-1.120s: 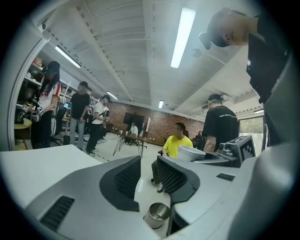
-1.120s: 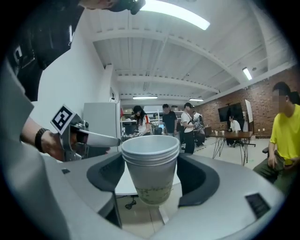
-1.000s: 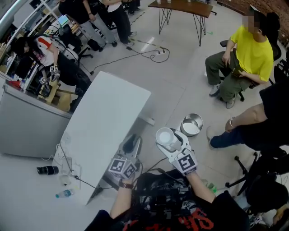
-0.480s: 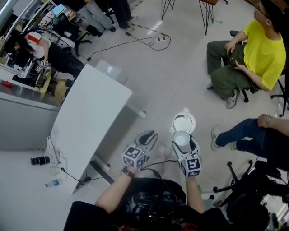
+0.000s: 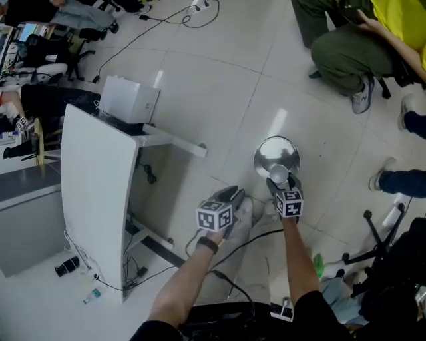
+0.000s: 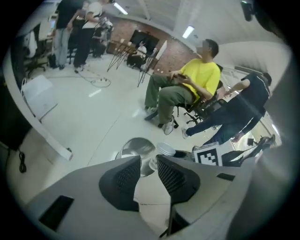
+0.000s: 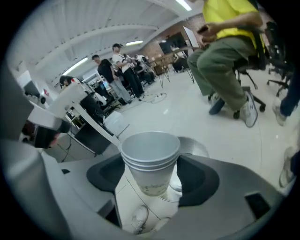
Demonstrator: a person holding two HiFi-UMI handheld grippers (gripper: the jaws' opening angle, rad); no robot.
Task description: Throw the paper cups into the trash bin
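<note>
A stack of white paper cups (image 7: 151, 159) stands upright between the jaws of my right gripper (image 7: 151, 180), whose pads press on both its sides. In the head view that gripper (image 5: 279, 180) holds the cups (image 5: 278, 174) over the near rim of the round silver trash bin (image 5: 276, 156) on the floor. The bin's rim (image 7: 199, 149) shows just behind the cups. My left gripper (image 5: 229, 196) hangs to the left of the bin, lower in the view. Its jaws (image 6: 149, 171) stand a little apart with only floor between them. The bin (image 6: 136, 147) and the cups (image 6: 164, 150) lie ahead of it.
A white table (image 5: 93, 173) with a white box (image 5: 130, 100) stands to the left. A seated person in green trousers (image 5: 346, 53) is at the far right, and another's shoe (image 5: 381, 174) is nearer. A black chair base (image 5: 379, 233) is at the right. Cables (image 5: 200, 10) cross the far floor.
The head view has tipped down towards the floor. My right gripper has carried the cups from beside the bin to its near rim. The left gripper has followed alongside.
</note>
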